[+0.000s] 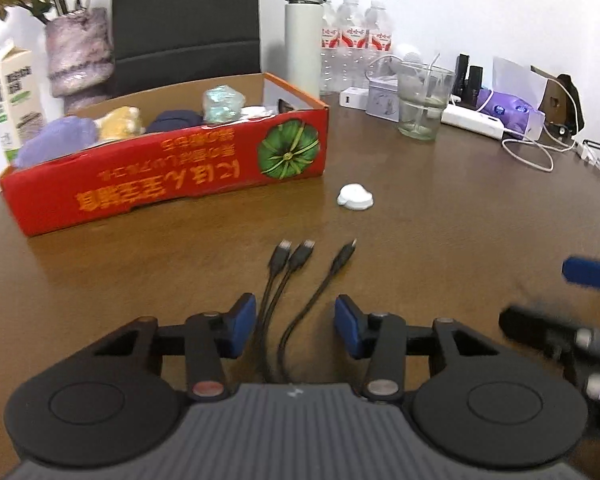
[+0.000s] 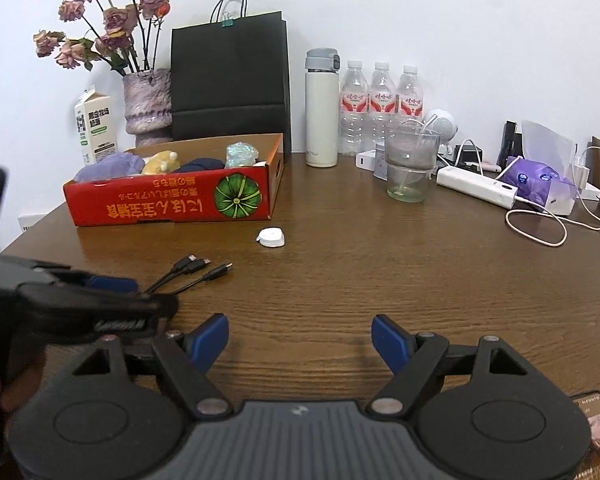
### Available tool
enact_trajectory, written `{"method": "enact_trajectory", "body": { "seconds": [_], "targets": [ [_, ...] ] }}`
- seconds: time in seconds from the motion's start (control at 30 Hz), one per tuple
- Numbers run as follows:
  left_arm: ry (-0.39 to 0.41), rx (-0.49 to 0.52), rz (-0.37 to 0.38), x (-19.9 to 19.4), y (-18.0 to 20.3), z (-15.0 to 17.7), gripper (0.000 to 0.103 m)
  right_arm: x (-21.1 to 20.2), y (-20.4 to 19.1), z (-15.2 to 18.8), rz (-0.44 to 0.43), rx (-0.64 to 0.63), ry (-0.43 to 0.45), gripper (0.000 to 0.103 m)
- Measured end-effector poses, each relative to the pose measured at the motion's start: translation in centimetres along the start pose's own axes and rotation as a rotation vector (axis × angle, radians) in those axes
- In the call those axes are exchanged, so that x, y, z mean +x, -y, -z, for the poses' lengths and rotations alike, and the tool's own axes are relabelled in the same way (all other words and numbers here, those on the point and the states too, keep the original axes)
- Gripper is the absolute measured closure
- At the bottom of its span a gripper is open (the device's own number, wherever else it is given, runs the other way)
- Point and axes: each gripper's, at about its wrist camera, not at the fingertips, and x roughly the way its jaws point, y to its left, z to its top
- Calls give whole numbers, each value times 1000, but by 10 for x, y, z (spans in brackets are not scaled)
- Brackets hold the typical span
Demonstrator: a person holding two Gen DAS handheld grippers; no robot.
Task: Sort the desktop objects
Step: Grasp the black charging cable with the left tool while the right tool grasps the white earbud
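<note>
A black charging cable with three plugs [image 1: 300, 264] lies on the brown table, and its strands run back between the blue pads of my left gripper [image 1: 296, 320]. The pads stand apart on either side of the strands without pressing them. A small white round case [image 1: 355, 197] lies beyond the plugs. The red cardboard box [image 1: 160, 176] at the left holds several soft items. In the right wrist view my right gripper [image 2: 300, 340] is open over bare table, with the left gripper [image 2: 140, 292] and the cable [image 2: 196, 270] to its left.
Along the wall stand a milk carton [image 2: 94, 128], a vase of dried roses [image 2: 148, 100], a black paper bag [image 2: 230, 80], a white flask [image 2: 321, 112], three water bottles [image 2: 380, 108], a glass [image 2: 408, 168], a power strip [image 2: 476, 188] with white cords and a purple tissue pack [image 2: 536, 180].
</note>
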Motion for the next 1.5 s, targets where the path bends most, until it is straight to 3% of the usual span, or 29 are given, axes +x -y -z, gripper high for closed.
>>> {"method": "enact_trajectory", "body": {
  "seconds": [0.1, 0.13, 0.17, 0.2, 0.37, 0.4, 0.43, 0.53, 0.63, 0.73, 0.83, 0.9, 0.97, 1.0, 1.03, 1.1, 1.17, 1.23, 1.3, 1.4, 1.5],
  "targets": [
    [-8, 23, 33, 15, 4, -12, 41, 8, 1, -1, 10, 7, -10, 26],
    [-4, 25, 47, 19, 5, -15, 41, 10, 2, -1, 15, 13, -11, 26],
    [4, 30, 44, 23, 6, -17, 45, 12, 4, -1, 17, 20, -12, 26],
    [15, 45, 19, 25, 9, -18, 71, 14, 5, -1, 18, 26, -14, 26],
    [31, -3, 27, 19, -1, -18, 80, 26, 10, -7, 11, 46, -27, 27],
    [46, -19, 9, 13, -6, -16, 95, 29, 9, -10, 7, 44, -24, 28],
    [59, -31, -25, 7, -11, -14, 102, 31, 7, -14, 0, 40, -19, 28],
    [74, -118, -6, -6, -33, -9, 102, 52, -3, -29, -66, 16, -8, 28],
    [65, -188, 5, -12, -52, -4, 103, 87, -11, -47, -103, 26, -34, 37],
    [80, -201, 8, -21, -64, -1, 102, 120, -19, -64, -76, 8, -58, 45],
    [64, -213, 63, -25, -69, 3, 102, 148, -24, -76, -47, -15, -80, 53],
    [49, -209, 86, -30, -67, 8, 100, 159, -27, -78, -34, -25, -100, 72],
    [37, -200, 112, -39, -61, 14, 97, 160, -29, -77, -23, -40, -89, 78],
    [25, -200, 127, -43, -57, 19, 87, 158, -30, -76, -26, -48, -87, 79],
    [11, -202, 142, -47, -52, 25, 66, 156, -31, -75, -30, -51, -86, 79],
    [-1, -194, 159, -55, -39, 36, 48, 150, -30, -74, -34, -41, -94, 79],
    [-4, -172, 163, -64, -24, 44, 46, 132, -27, -73, -26, -33, -59, 79],
    [-1, -156, 163, -69, -9, 50, 35, 110, -23, -71, -27, -12, -22, 79],
    [-1, -135, 113, -70, 3, 54, 34, 86, -18, -67, -46, 15, 8, 79],
    [2, -67, 58, -68, 20, 57, 40, 53, -16, -57, -58, 24, 35, 79],
    [22, -10, -14, -69, 36, 60, 88, 26, -12, -45, -72, 34, 60, 79]
  ]
}}
